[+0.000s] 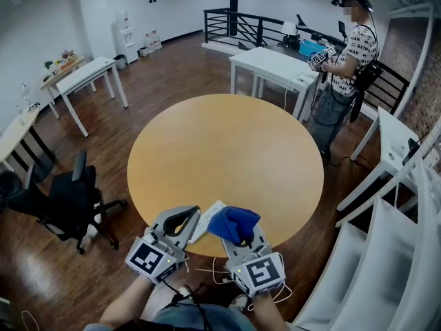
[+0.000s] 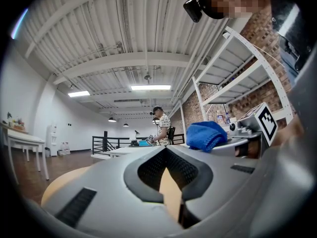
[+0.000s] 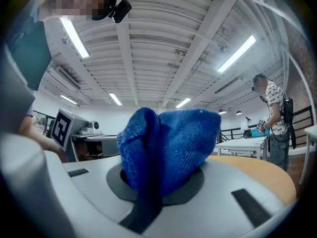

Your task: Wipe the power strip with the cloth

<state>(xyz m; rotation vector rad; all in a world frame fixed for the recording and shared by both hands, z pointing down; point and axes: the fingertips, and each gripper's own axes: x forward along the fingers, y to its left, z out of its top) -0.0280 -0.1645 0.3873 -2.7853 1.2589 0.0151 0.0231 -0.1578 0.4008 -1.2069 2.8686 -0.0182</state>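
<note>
While the right gripper [image 1: 244, 240] pinches the blue cloth [image 1: 234, 223] between its jaws, bunched into a pad that looks ready for wiping, the left gripper [image 1: 186, 219] has its jaws pressed together on nothing. It is judged to be standing by to steady the white power strip [image 1: 209, 221], which lies at the near edge of the round table [image 1: 227, 143], between the two grippers. Only the head view shows the strip; whether cloth touches it cannot be told. The gripper views alone confirm each jaw state: fabric clamped on the right, bare pads met on the left
</note>
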